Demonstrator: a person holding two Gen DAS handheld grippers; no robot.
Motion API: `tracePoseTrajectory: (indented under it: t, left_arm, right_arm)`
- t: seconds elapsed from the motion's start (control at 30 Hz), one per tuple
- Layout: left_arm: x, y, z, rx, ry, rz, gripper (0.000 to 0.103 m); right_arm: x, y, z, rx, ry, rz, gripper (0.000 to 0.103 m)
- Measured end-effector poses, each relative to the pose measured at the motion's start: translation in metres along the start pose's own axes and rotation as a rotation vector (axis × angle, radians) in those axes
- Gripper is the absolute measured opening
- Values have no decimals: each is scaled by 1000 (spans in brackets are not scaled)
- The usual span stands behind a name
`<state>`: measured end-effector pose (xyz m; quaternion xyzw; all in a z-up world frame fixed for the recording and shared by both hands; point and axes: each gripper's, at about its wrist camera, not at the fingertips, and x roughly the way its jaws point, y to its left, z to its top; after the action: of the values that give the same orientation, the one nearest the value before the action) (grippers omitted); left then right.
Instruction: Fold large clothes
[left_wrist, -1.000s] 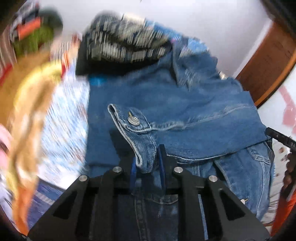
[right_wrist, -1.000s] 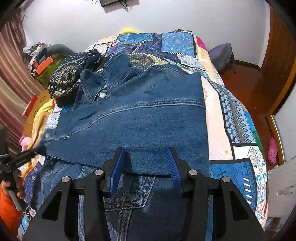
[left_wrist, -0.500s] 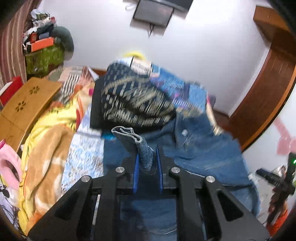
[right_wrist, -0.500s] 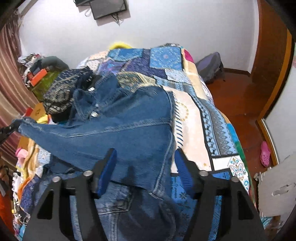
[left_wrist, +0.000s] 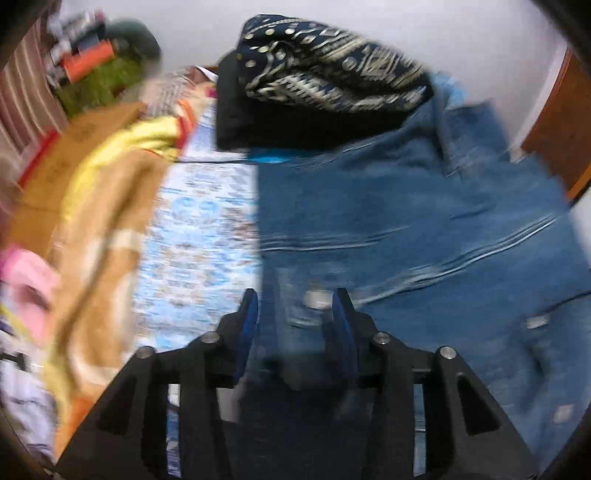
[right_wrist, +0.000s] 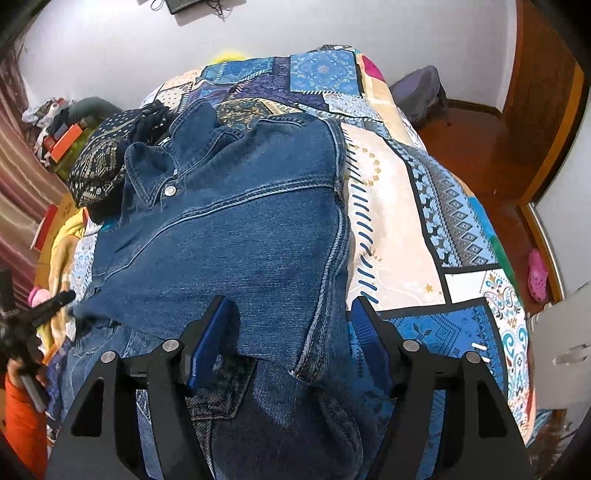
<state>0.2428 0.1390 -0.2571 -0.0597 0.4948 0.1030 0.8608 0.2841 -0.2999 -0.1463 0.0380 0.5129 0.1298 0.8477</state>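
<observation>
A blue denim jacket (right_wrist: 236, 236) lies on the bed, collar toward the wall; it also fills the left wrist view (left_wrist: 406, 221), which is blurred. My left gripper (left_wrist: 295, 306) is open, its jaws apart over the jacket's cuff with a metal button (left_wrist: 317, 299) between them. It also shows at the left edge of the right wrist view (right_wrist: 55, 301), at the jacket's left side. My right gripper (right_wrist: 291, 317) is open wide, its fingers on either side of the jacket's near hem, above a pair of jeans (right_wrist: 258, 424).
The bed has a patchwork quilt (right_wrist: 406, 236). A dark patterned garment (left_wrist: 325, 81) lies at the jacket's collar end. A yellow-brown blanket (left_wrist: 99, 206) and a wooden stand (left_wrist: 55, 162) lie to the left. Wooden floor (right_wrist: 476, 147) and a pink shoe (right_wrist: 537, 273) are on the right.
My left gripper has let go of the sleeve cuff and opened, coming down to the jacket. My right gripper has opened wider and the jacket has settled flatter.
</observation>
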Motion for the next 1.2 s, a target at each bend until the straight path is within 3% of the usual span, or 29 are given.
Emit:
tracePoseTrajectory:
  t: [0.07,0.13,0.3,0.53,0.77,0.9,0.93,0.97,1.07,1.2]
  left_arm:
    - [14,0,-8,32,57,29,42]
    - [22,7,-15,6,101,-12,43]
    - [13,18,-14,-31,99,-44,46]
    - [7,30,22,-74,61,-128,50]
    - [57,48,54,-182,132,-244,51]
    - [88,64,61,-270,176,-319,51]
    - [93,67,63,-285,180,-352,51]
    - [100,72,65,-322,185,-414,51]
    - [118,80,68,-403,198,-501,50]
    - [132,82,74,-439,198,-542,50]
  right_arm:
    - [2,-4,0,23,0,13,69]
    - [4,-8,-1,51,5,34,71]
    - [7,-16,2,94,42,89,71]
    - [-1,-18,27,90,26,132,71]
    - [9,-31,60,73,14,143,71]
    - [34,-48,78,124,57,165,71]
    - [41,-52,81,139,71,192,70]
    - [48,-55,85,153,81,216,66]
    - [67,-59,94,176,126,275,50]
    - [90,-54,100,174,163,327,48]
